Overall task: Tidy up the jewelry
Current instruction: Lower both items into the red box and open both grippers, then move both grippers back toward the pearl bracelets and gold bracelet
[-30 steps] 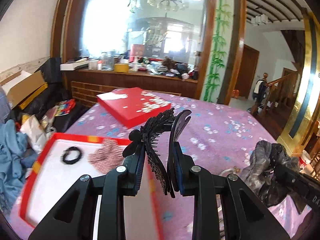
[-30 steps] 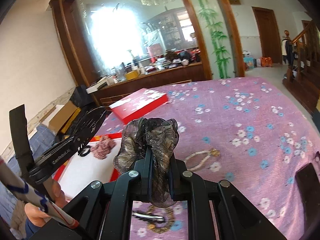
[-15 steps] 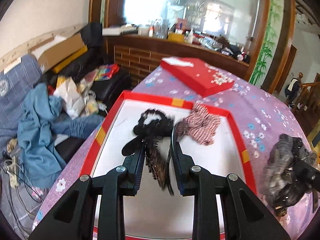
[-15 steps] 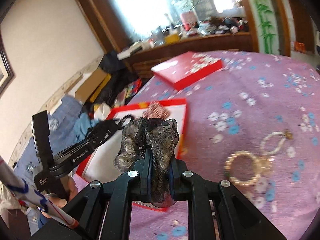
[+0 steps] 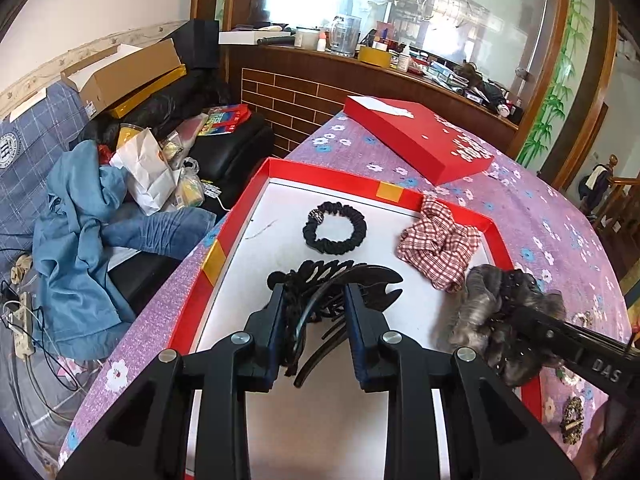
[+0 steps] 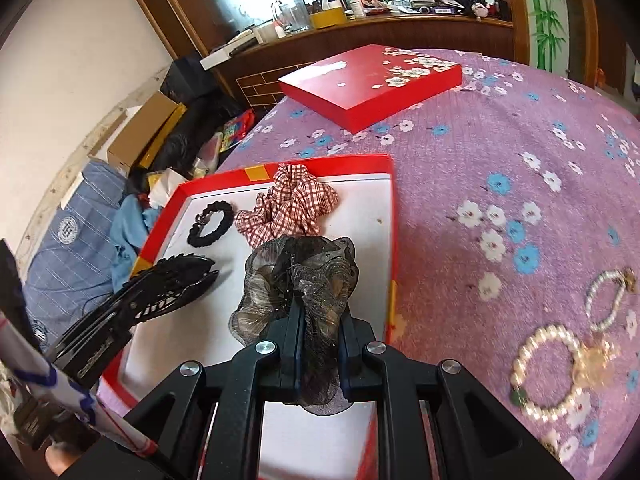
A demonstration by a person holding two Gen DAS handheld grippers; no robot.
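A black hair claw (image 5: 340, 284) is pinched in the left gripper (image 5: 316, 312) over the red tray (image 5: 240, 216). The right gripper (image 6: 320, 320) clamps a grey gauze scrunchie (image 6: 300, 276) above the same tray, near the checked scrunchie (image 6: 292, 204) and black hair tie (image 6: 210, 224) lying inside.

A home; cluttered sofa (image 5: 60, 184), staircase (image 5: 624, 200), flowered tablecloth (image 6: 500, 152).

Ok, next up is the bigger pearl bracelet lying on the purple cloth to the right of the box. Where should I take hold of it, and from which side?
Grip the pearl bracelet on its plain beaded arc, on the side away from the gold charm. Come from above, one finger inside the loop and one outside. It lies flat on the tablecloth, so there is nothing to catch from the side, and the smaller bracelet sits close beyond the charm.
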